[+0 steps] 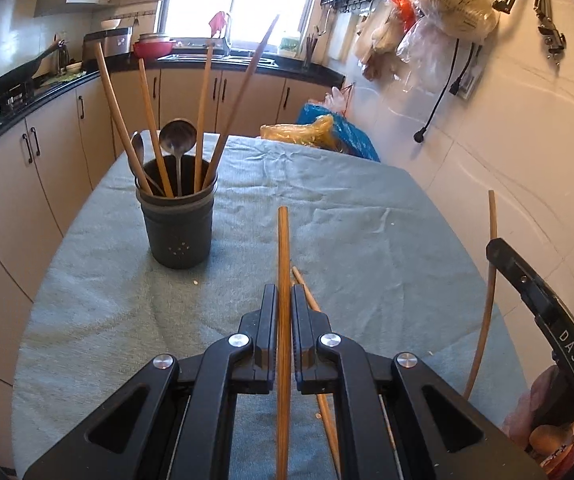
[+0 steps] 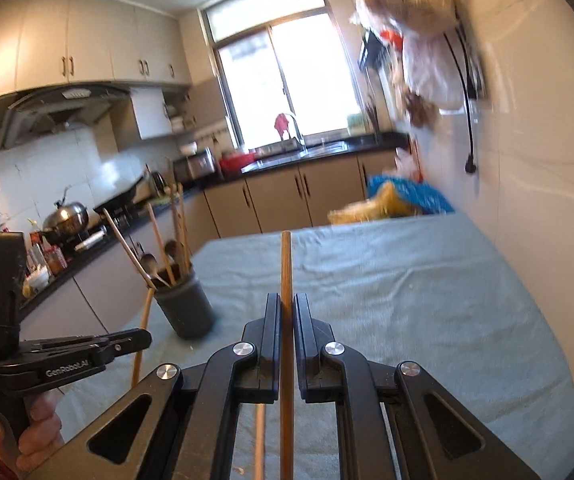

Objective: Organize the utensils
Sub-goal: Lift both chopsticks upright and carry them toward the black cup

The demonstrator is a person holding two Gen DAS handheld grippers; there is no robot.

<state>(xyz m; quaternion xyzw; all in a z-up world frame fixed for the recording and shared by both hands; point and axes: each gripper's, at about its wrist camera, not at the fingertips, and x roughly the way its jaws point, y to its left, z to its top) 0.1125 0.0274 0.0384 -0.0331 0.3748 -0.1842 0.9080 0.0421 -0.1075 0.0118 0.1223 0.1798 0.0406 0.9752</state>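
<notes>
Home kitchen for sure: wok (image 1: 19, 74) on the stove at 10 o'clock, sink (image 2: 299, 148) under the window (image 2: 287, 80) at 12, beige cabinets (image 1: 67, 128) all around.

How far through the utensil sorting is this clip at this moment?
Partly done. The dark holder already stands on the cloth with four chopsticks and two metal spoons in it. In hand: the left gripper and right gripper each clamp one chopstick. Left: both of those, plus one loose chopstick lying on the cloth under the left gripper.
</notes>
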